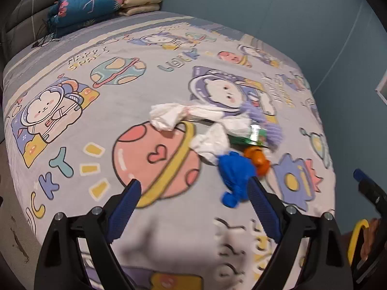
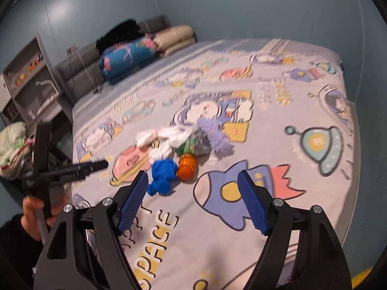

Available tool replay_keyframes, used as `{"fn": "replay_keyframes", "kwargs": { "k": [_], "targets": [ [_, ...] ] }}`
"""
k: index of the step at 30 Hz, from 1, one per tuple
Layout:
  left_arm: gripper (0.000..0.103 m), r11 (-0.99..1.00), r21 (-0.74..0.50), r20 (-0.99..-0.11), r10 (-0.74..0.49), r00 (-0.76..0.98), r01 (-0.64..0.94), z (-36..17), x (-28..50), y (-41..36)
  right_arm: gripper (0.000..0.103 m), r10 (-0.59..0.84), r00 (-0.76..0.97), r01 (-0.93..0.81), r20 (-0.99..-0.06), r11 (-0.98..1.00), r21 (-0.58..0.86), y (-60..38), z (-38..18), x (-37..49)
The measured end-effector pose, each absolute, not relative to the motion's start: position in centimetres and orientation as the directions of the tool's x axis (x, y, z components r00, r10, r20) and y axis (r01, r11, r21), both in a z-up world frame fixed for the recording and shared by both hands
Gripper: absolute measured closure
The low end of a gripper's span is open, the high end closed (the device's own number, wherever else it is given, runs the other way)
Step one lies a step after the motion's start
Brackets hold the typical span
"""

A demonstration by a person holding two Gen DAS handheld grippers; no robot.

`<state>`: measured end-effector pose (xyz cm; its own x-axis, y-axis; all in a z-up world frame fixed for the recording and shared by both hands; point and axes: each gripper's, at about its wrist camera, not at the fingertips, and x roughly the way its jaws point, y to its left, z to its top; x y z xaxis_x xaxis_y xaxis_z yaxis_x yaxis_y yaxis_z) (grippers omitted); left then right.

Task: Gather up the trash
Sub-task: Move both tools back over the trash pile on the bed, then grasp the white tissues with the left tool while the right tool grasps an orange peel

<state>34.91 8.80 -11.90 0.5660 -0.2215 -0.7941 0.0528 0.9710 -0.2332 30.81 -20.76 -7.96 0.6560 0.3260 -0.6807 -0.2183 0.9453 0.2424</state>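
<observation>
Your left gripper (image 1: 194,193) is spread wide with nothing between its blue pads, and your right gripper (image 2: 193,183) is just as wide and just as empty; both hover over the bed (image 1: 72,159) short of the trash.

Take the blue glove (image 1: 233,176) as your landmark. The trash lies in one heap on the cartoon sheet: one orange bottle (image 1: 256,160) touching the glove's right side, one green wrapper (image 1: 251,138) just behind the glove, two or three crumpled white tissues (image 1: 167,118) behind it and to its left, and one lilac fuzzy piece (image 1: 268,125) behind the wrapper. Blur keeps the tissue count uncertain.

Only the right view shows your left hand (image 2: 33,211) on its gripper handle, left of the glove, plus a grey shelf unit (image 2: 29,79) far left of it. Both views show the folded bedding (image 1: 96,4) well behind the glove; the left view alone shows a yellow hook shape (image 1: 358,239) to the glove's lower right.
</observation>
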Motion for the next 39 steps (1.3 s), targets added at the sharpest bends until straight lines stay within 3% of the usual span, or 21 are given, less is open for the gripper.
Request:
{"fn": "replay_keyframes", "kwargs": {
  "k": [10, 22, 28, 35, 39],
  "targets": [
    [0.018, 0.986, -0.167, -0.807, -0.147, 0.572, 0.017, -14.0, 40.6, 10.2, 0.038, 0.298, 0.518, -0.2, -0.802, 0.954, 0.225, -17.2, -14.4, 37.8],
    [0.018, 0.986, -0.166, -0.828, -0.149, 0.541, 0.017, -16.0, 46.9, 10.5, 0.049, 0.284, 0.465, -0.177, -0.839, 0.958, 0.226, -15.5, -17.4, 42.3],
    [0.019, 0.992, -0.092, -0.84, -0.124, 0.528, 0.086, -16.8, 49.0, 8.6, 0.056, 0.275, 0.434, -0.174, -0.858, 0.96, 0.219, -14.9, -18.6, 43.3],
    [0.034, 0.986, -0.06, -0.86, -0.131, 0.493, 0.157, -17.9, 51.0, 6.5, 0.058, 0.296, 0.409, -0.176, -0.863, 0.954, 0.244, -14.3, -19.2, 44.0],
    [0.06, 0.973, -0.027, -0.877, -0.134, 0.461, 0.23, -18.9, 51.1, 4.6, 0.064, 0.302, 0.401, -0.196, -0.865, 0.95, 0.241, -13.4, -19.4, 44.2]
  ]
}}
